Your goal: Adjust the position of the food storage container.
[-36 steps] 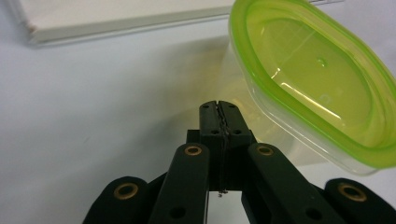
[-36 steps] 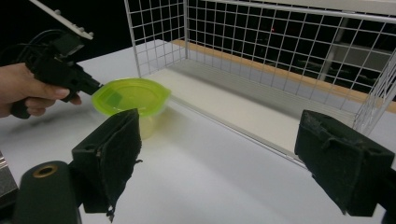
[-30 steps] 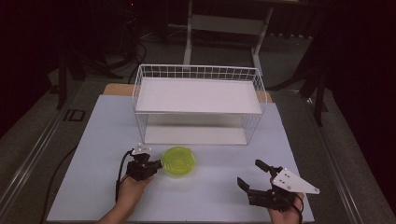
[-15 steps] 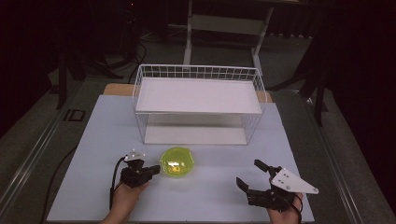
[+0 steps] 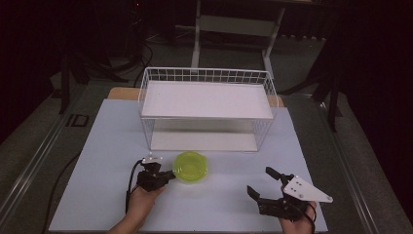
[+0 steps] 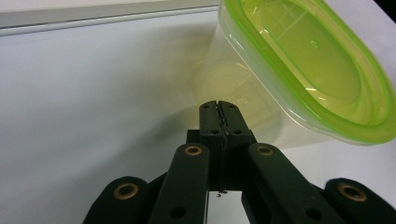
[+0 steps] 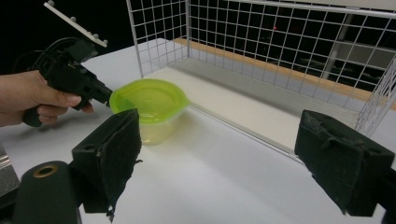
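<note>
Two grippers: both sit near the front edge of the white table (image 5: 97,146), well apart.
Left gripper (image 5: 168,176): jaws pressed together on nothing, tips just beside the container's wall.
Right gripper (image 5: 260,182): jaws spread wide, nothing between them.
Container (image 5: 191,166): clear tub with a lime-green lid, between the wire basket (image 5: 209,78) and the table's front edge, left of centre.
Left gripper view: closed tips (image 6: 218,108) at the tub's clear side wall; lid (image 6: 308,60) closed on top.
Right gripper view: tub (image 7: 149,109) stands before the basket's open front; a hand (image 7: 32,100) grips the other gripper.
Contents: tub looks empty; basket holds a white shelf board.
</note>
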Demonstrator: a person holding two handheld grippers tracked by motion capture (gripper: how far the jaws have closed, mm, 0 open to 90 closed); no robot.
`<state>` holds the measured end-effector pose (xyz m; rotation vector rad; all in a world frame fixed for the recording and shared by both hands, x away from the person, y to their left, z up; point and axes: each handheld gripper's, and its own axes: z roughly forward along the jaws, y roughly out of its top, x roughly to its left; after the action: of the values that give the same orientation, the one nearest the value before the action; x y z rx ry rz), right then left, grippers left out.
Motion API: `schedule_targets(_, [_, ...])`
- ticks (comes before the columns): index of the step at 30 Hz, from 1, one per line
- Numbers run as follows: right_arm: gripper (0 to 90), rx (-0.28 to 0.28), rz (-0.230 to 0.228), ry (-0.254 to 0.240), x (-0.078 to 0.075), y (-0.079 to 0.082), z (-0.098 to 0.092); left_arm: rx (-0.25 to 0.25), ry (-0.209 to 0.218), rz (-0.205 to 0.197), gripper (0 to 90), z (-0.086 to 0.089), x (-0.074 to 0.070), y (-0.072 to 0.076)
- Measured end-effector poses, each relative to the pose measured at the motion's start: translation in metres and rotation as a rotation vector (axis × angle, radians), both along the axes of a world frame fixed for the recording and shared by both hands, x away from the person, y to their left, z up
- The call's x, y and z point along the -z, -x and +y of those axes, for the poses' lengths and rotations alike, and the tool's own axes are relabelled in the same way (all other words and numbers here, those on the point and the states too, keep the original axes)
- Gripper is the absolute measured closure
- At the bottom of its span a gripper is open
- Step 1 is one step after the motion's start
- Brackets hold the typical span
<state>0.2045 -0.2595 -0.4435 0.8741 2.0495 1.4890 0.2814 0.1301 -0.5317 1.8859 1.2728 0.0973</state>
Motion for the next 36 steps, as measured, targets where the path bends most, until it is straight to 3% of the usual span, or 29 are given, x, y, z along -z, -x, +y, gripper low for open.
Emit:
schedule_targets(13, [14.5,-0.001,0.001,-0.005,0.000,0.000,-0.001,0.064,0.011,0.001,90.0,-0.030,0.000,-0.008])
schedule_targets(23, [14.5,-0.011,0.008,0.005,0.001,0.000,0.001,0.077,0.026,-0.008,90.0,-0.047,0.001,-0.017])
schedule_targets(28, [14.5,-0.010,0.008,0.004,0.001,0.000,0.000,0.090,0.037,-0.014,89.7,-0.049,0.000,-0.020])
schedule_targets(31, [14.5,-0.009,0.009,0.003,0.001,0.000,0.000,0.084,0.019,-0.026,89.7,-0.047,0.000,-0.021])
schedule_targets(36, [14.5,-0.009,0.009,0.001,0.001,0.000,-0.001,0.072,0.011,-0.031,89.7,-0.036,-0.003,-0.018])
